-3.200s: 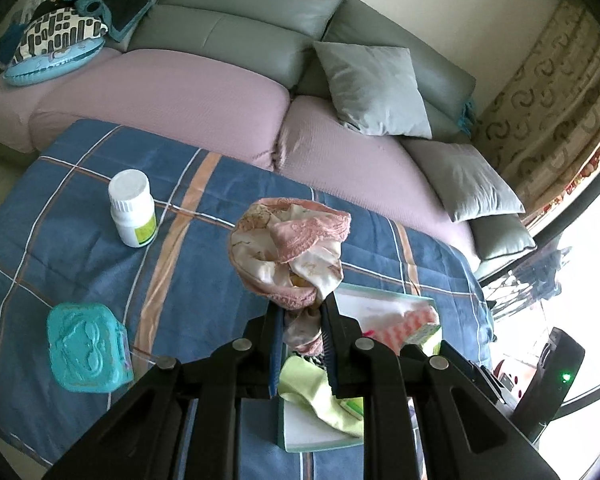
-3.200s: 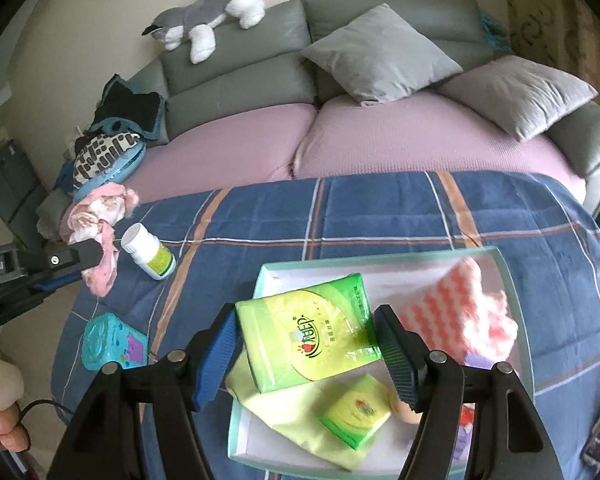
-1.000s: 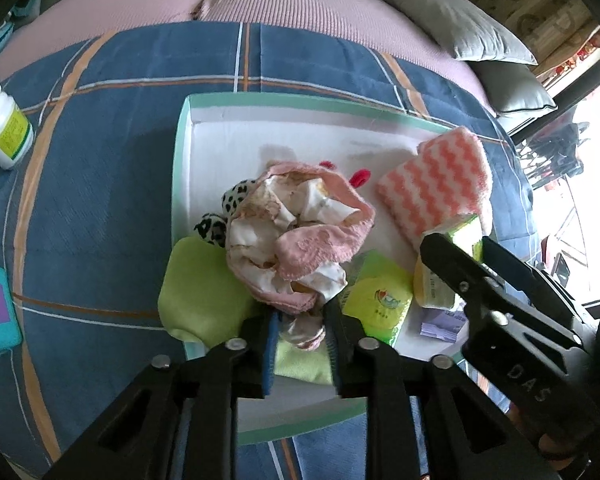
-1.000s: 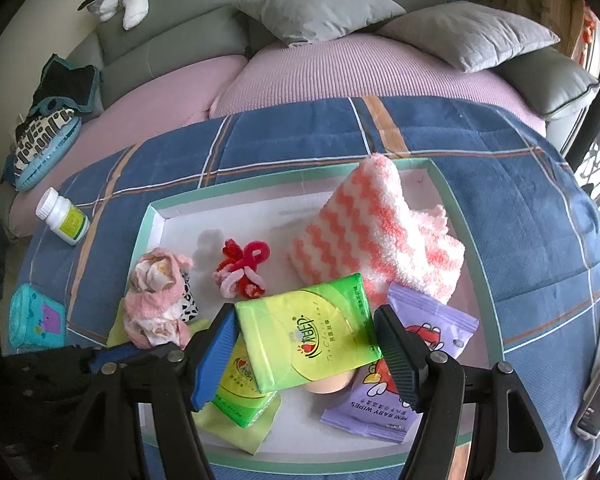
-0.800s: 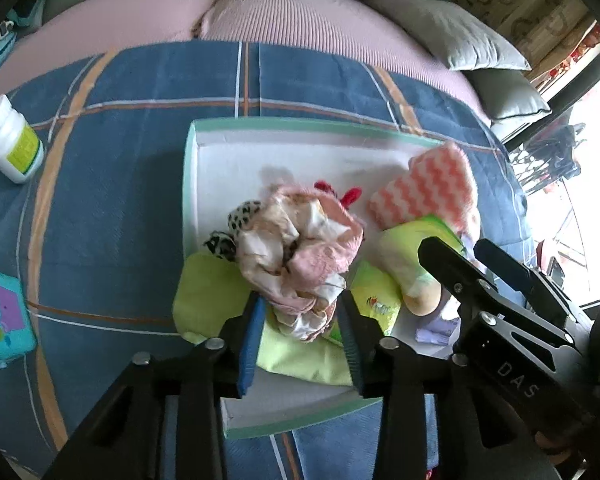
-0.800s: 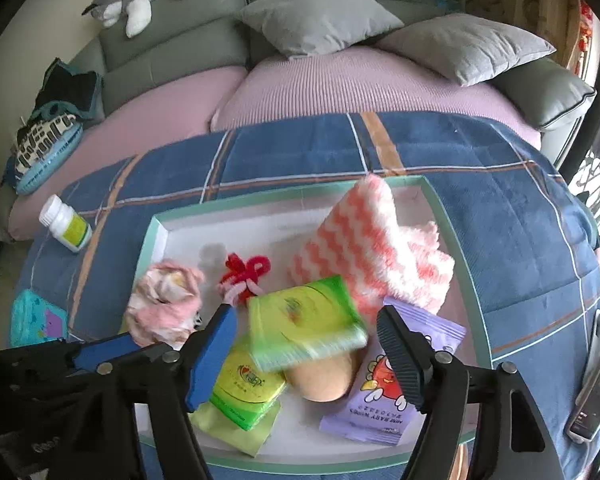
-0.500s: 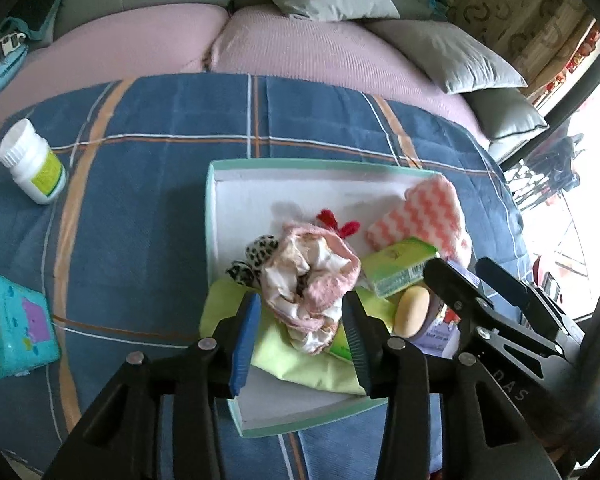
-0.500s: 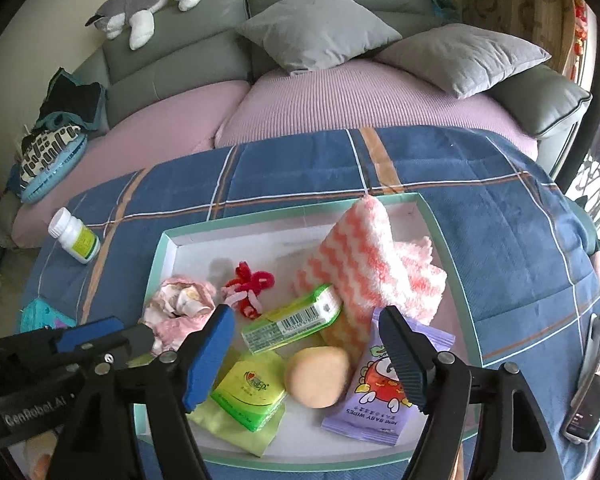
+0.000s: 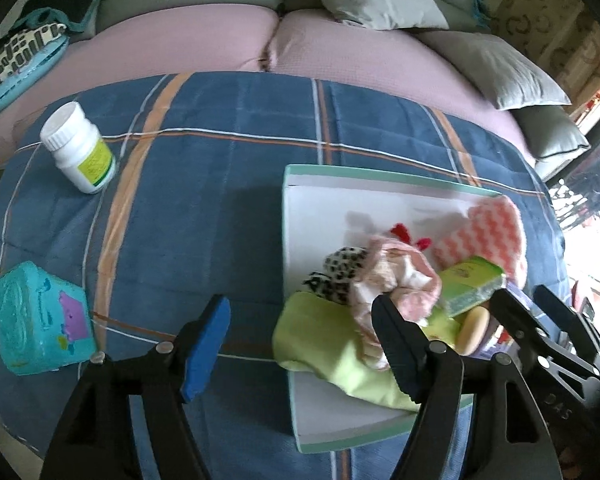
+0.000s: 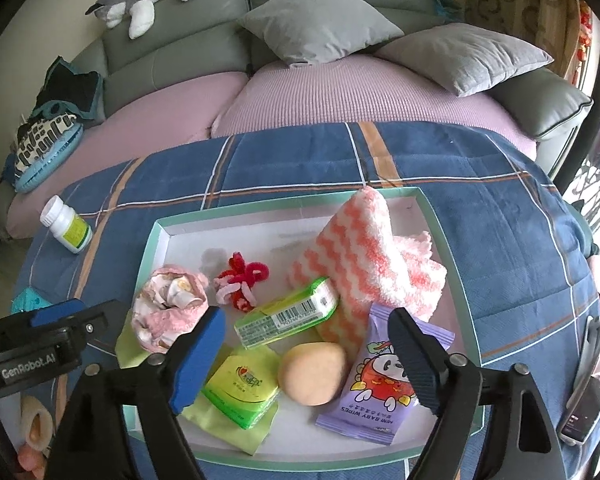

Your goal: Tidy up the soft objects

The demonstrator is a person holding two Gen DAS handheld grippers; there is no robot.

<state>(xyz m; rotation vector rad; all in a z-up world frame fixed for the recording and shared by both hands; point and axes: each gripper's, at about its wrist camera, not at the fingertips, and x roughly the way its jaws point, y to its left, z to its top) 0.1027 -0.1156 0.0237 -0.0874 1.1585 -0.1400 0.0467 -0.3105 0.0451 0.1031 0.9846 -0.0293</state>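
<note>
Pink and cream, the crumpled cloth bundle [image 10: 170,306] lies at the near-left corner of the white tray [image 10: 160,240], resting on a lime cloth [image 9: 332,344] beside a leopard-print piece [image 9: 338,276]. The left gripper [image 9: 300,334] has just been opening; its jaws stand wide with nothing between them, the bundle lying just off its right finger rather than inside the gap. The right gripper [image 10: 302,350] has also just been opening and holds nothing; a green tissue pack [image 10: 286,318] lies on its edge in the tray beyond its fingers, its long axis running from near-left to far-right. Both soft items appear delivered. On the plaid blanket [image 9: 220,160] outside the tray, to the left, sit a white pill bottle [image 9: 80,148] and a teal box [image 9: 40,320], well apart from the tray. Both look rigid, so little sorting seems left; the left gripper is the nearer should either need moving.
</note>
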